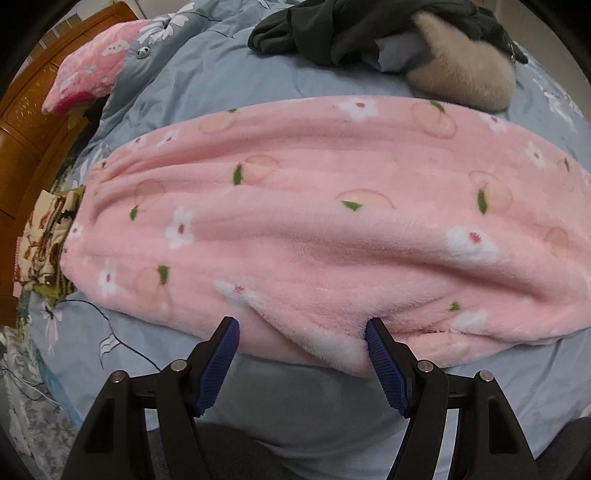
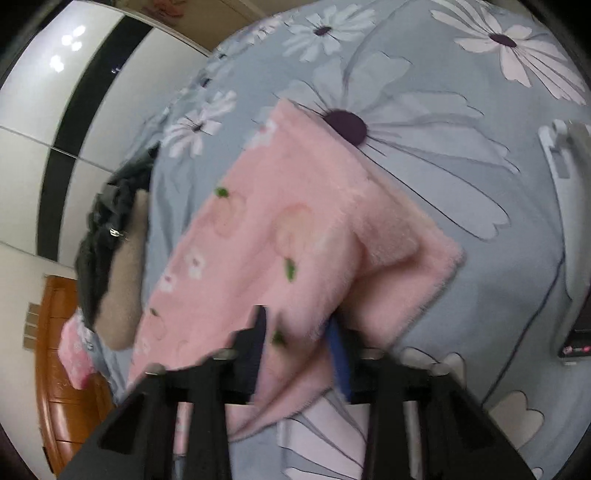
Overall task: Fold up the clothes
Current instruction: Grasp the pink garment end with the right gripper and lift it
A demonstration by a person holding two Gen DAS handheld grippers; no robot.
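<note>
— Blue-padded fingers [image 1: 218, 354] of the left gripper [image 1: 302, 322] nearest, pointing steeply down at the bed. Standing well apart, clamped on nothing.

— Anything between them?

— Only the near edge of the pink fleece garment [image 1: 314, 221], bulging into the gap. Right-hand pad just at that edge; left-hand pad clear of it, over the blue-grey floral duvet [image 1: 207, 74].

— And the garment itself?

— Spread lengthwise across the duvet from side to side, printed with peaches and white flowers, softly rippled. One end reaching a patterned cloth [image 1: 48, 243] at the bed's edge.

— Behind it?

— Heap of dark clothing [image 1: 351, 26] with a beige fuzzy piece [image 1: 465, 74] tucked under it, well apart from the fleece. Pink floral pillow [image 1: 92, 74] at the far corner, beside orange wooden furniture [image 1: 33, 110].

— Right gripper [image 2: 297, 315]?

— Blurred. Closed on a bunched corner of the same pink fleece [image 2: 280, 240], cloth pinched between the two fingers and hanging below them. Rest of that end lying on the duvet [image 2: 424, 166], one flap doubled over on itself near the grip.

— Surroundings on that side?

— Dark clothing [image 2: 107, 229] and beige piece [image 2: 125, 277] off towards the wooden furniture [image 2: 62, 369]; glossy white wardrobe panels [image 2: 37, 110] beyond the bed.
</note>
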